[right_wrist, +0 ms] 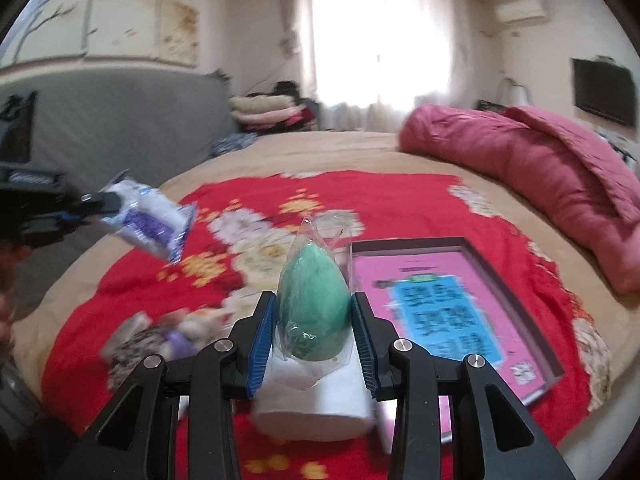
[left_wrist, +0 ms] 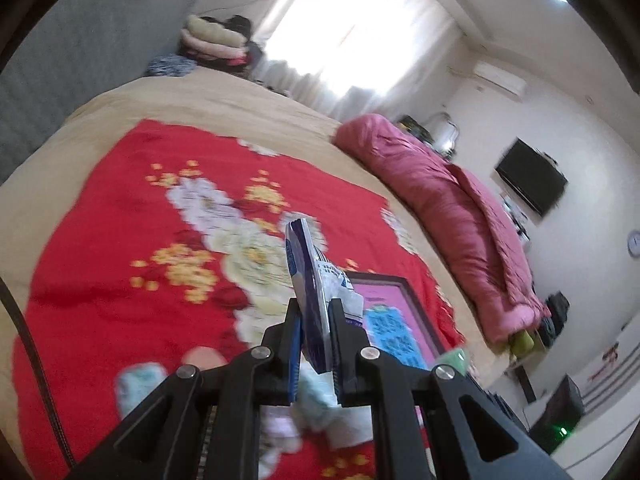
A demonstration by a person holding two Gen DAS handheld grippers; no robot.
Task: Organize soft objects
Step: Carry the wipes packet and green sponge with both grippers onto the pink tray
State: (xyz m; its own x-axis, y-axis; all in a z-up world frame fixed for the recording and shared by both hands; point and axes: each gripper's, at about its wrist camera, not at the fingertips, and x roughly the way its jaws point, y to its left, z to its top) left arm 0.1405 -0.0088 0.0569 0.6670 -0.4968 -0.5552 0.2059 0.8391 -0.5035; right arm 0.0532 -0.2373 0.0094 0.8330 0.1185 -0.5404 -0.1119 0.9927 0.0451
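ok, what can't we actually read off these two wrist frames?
- Print on the pink sheet in the tray: motion blur, both views.
- Label on the blue-white packet: held edge-on in the left gripper.
- Pile on the red blanket: blurred, partly behind fingers.
- Base of the bagged green sponge: behind the right gripper.

- blue-and-white plastic packet, flat and thin, seen edge-on in left wrist view, pinched between the black jaws, lifted off the red blanket; in right wrist view tilted, at far left, blurred
- green egg-shaped sponge in clear wrap, upright with point up, squeezed between the blue pads, held above the bed
- white roll lying on its side on the blanket, just under the sponge
- small pale-blue and purple soft items, blurred, lying loose on the blanket
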